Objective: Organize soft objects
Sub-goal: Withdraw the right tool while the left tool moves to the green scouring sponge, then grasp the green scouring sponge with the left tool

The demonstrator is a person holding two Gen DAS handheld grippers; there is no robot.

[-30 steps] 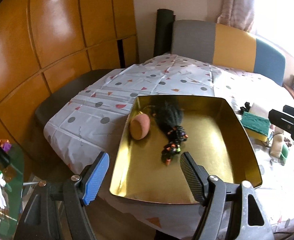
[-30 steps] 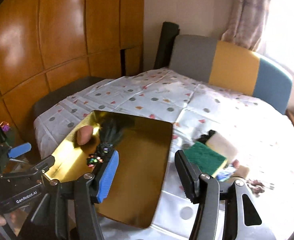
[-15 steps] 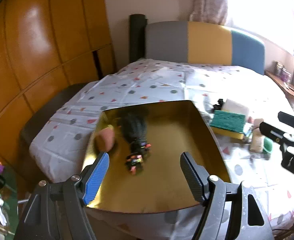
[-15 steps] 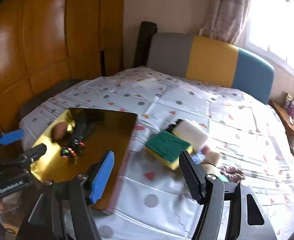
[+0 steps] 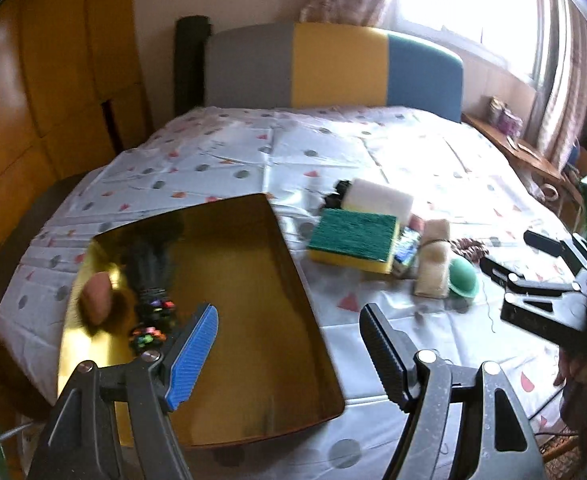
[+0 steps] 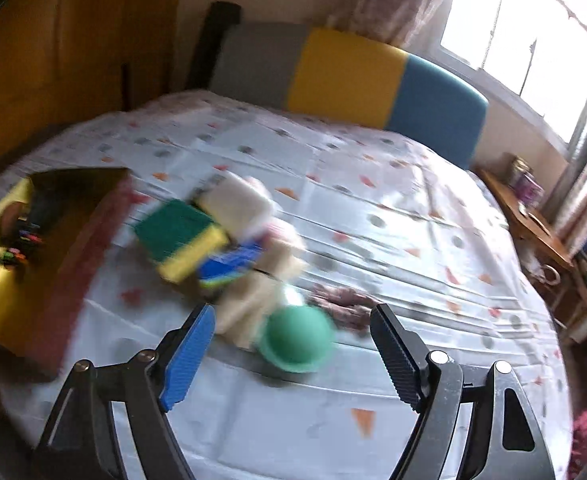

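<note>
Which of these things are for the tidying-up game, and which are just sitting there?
For tidying: gold tray, green-and-yellow sponge, white sponge, green round thing, beige soft roll.

Just there: spotted tablecloth, striped headboard, wooden side table.

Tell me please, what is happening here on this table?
A person with two handheld grippers is sorting soft things into a gold tray. A pink puff and a black hair tie already lie inside. The right gripper, empty and opening, points at the green round sponge. The left gripper is open, empty.

Each black gripper has one blue ribbed pad, one black, silver screws.
</note>
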